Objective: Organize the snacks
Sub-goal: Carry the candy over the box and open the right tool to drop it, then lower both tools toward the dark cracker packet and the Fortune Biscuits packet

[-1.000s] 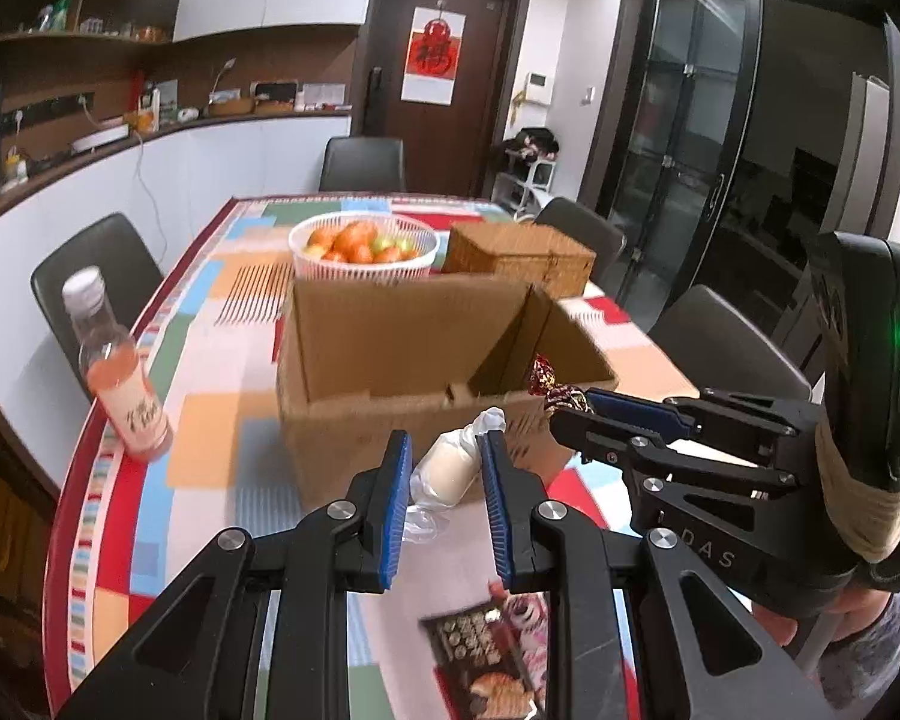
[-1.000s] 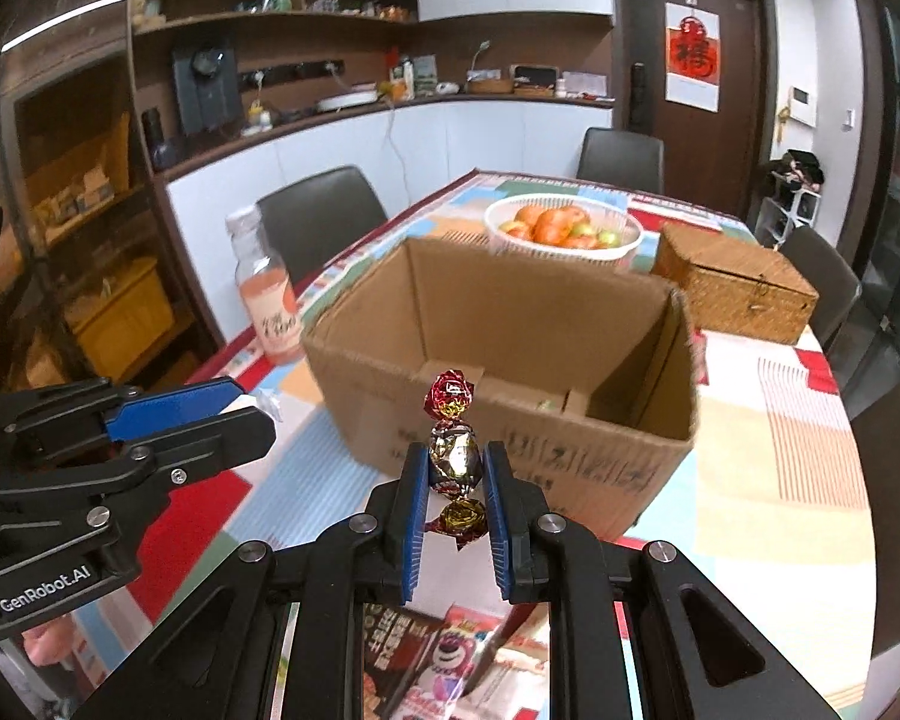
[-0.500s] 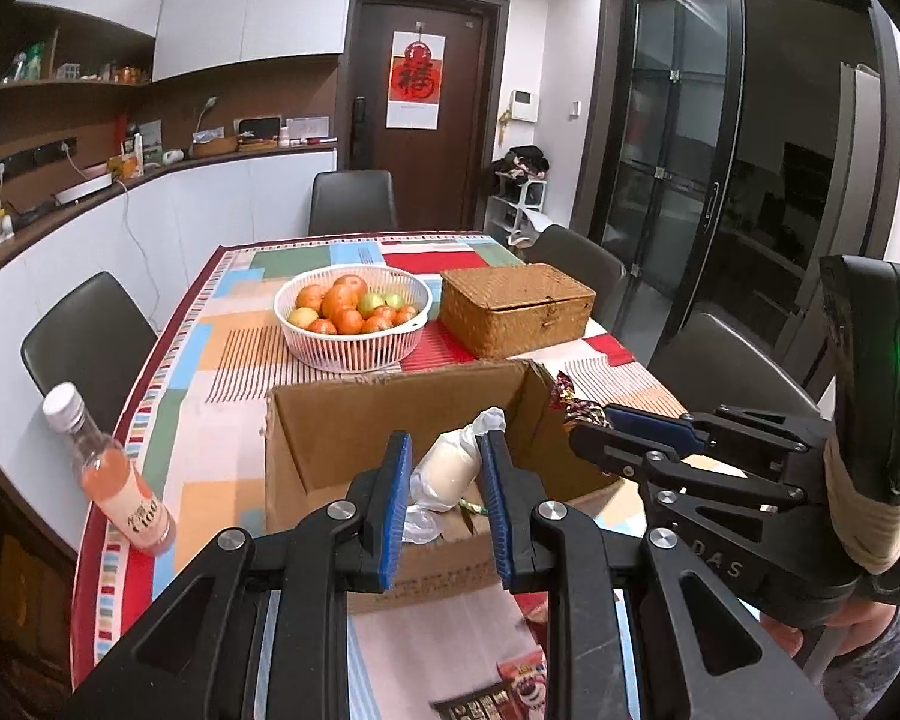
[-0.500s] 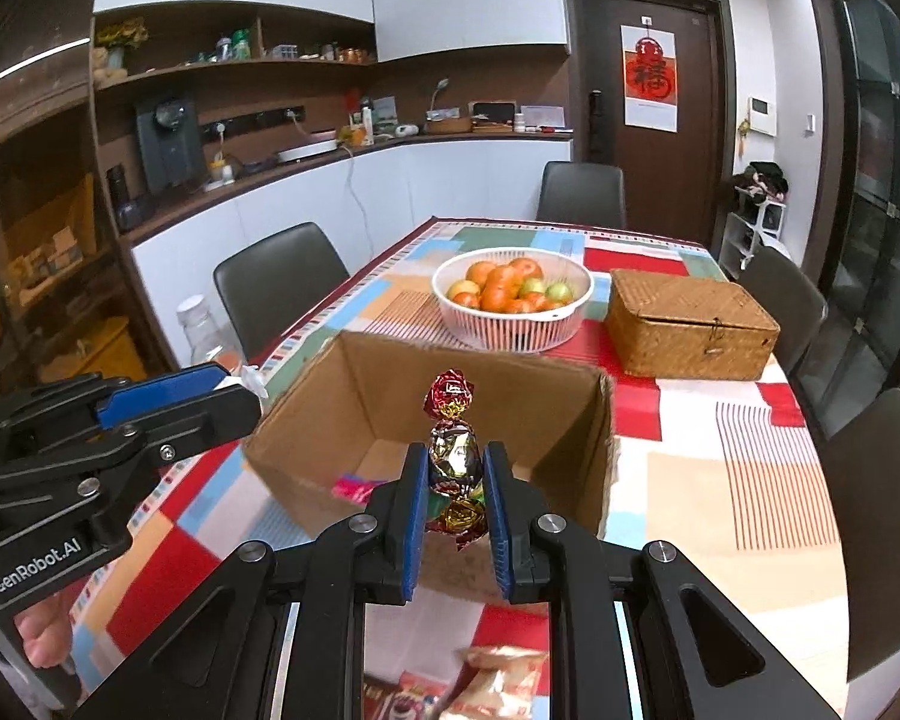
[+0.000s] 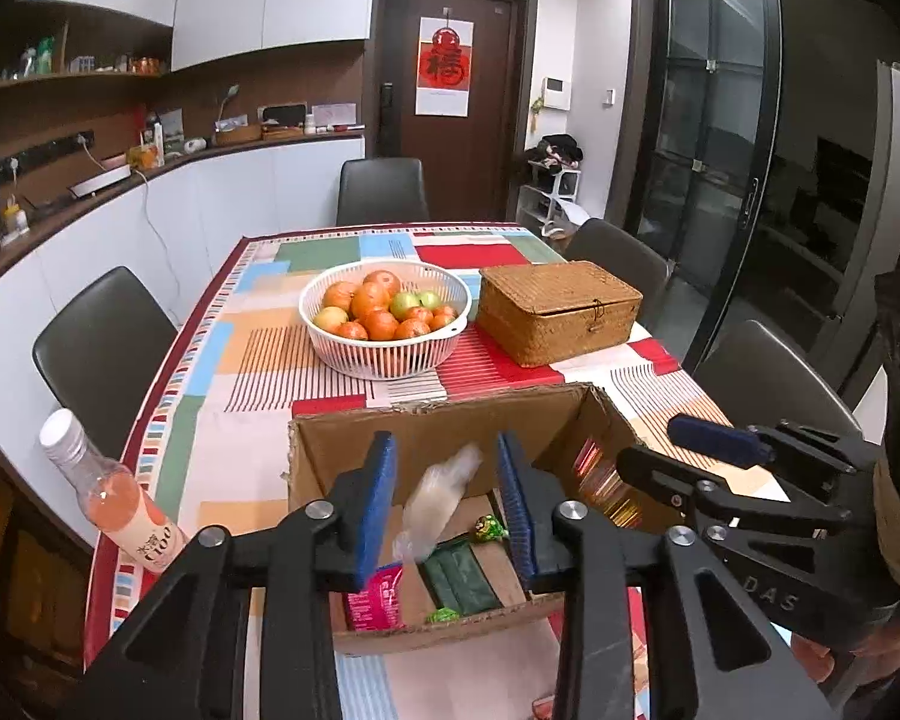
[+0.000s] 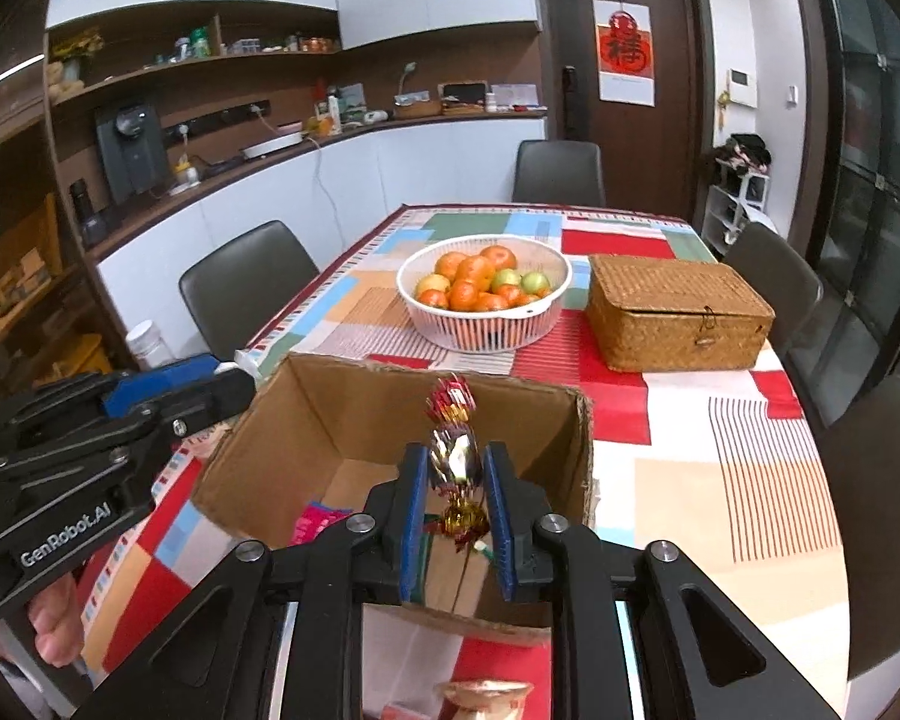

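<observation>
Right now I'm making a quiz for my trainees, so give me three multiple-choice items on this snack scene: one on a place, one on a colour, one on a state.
1. Where does the wicker box sit relative to the fruit basket, seen from the right wrist?
A. To its right
B. To its left
C. Inside the cardboard box

2. What colour is the drink in the bottle?
A. Green
B. Pinkish orange
C. Dark blue

3. How are the left tongs over the cardboard box?
A. Shut on the bottle
B. Open, with a white wrapped snack blurred between the pads
C. Shut on the fruit basket

Answers:
1. A, the wicker box stands right of the basket on the tablecloth.
2. B, the liquid under the white cap looks pinkish orange.
3. B, there are gaps on both sides of the snack.
</observation>
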`<state>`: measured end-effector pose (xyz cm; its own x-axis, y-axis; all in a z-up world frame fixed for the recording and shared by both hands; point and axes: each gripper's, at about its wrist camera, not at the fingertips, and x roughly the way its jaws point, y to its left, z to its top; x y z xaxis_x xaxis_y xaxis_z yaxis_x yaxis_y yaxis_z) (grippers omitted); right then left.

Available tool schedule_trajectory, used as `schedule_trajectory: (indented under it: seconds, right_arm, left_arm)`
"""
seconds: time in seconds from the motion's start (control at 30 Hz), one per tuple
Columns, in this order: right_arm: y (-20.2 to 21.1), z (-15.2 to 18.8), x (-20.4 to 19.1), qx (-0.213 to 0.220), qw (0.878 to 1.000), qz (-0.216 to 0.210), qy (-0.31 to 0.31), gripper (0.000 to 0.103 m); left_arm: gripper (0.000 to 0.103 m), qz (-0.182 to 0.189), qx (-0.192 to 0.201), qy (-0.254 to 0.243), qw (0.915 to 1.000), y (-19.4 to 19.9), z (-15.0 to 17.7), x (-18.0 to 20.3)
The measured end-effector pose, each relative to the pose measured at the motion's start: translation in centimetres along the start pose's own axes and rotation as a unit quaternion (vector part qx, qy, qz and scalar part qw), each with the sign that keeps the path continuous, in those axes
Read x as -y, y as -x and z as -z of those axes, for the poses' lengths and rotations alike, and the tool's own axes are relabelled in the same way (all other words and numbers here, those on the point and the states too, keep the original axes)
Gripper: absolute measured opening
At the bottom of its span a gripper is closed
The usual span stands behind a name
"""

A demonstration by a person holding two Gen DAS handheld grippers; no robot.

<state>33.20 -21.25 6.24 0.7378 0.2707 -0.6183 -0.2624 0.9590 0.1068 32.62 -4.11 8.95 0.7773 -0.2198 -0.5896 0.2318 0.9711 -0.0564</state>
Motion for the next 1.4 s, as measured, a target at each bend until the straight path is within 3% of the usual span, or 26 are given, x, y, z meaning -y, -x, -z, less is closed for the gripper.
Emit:
schedule_trajectory:
  seconds: [0.03, 0.3, 0.5, 0.73, 0.9, 1.0, 1.4]
  right_arm:
    - [0.3, 0.2, 0.0, 0.006, 1.000, -0.001, -0.002, 0.043]
    - [3.7, 3.7, -1.9, 0.030, 0.999, 0.009, 0.020, 0.043]
    - [5.1, 6.4, -2.9, 0.019, 1.000, -0.011, 0.008, 0.043]
    - [5.7, 9.6, -3.6, 0.007, 1.000, -0.004, 0.006, 0.043]
    - [5.5, 11.7, -3.3, -0.014, 1.000, 0.004, 0.012, 0.044]
    - [5.1, 12.7, -2.9, -0.029, 0.999, 0.009, 0.013, 0.052]
    - [1.7, 15.3, 0.5, -0.085, 0.996, 0.029, -0.010, 0.052]
  left_arm:
    - [0.034, -0.003, 0.002, -0.003, 1.0000, 0.3, 0.3, 0.0]
    - [0.036, -0.001, 0.004, -0.018, 0.9998, 3.8, 3.9, 0.6]
    - [0.037, 0.002, -0.002, -0.022, 0.9998, 6.6, 7.0, 0.5]
    - [0.039, -0.003, -0.022, -0.022, 0.9995, 8.3, 10.7, 0.5]
    - [0.041, 0.008, -0.051, -0.007, 0.9986, 7.7, 12.8, 1.1]
    - [0.043, 0.014, -0.072, 0.004, 0.9973, 7.0, 14.1, 1.5]
    - [0.052, 0.003, -0.162, 0.056, 0.9851, 2.2, 18.4, 3.0]
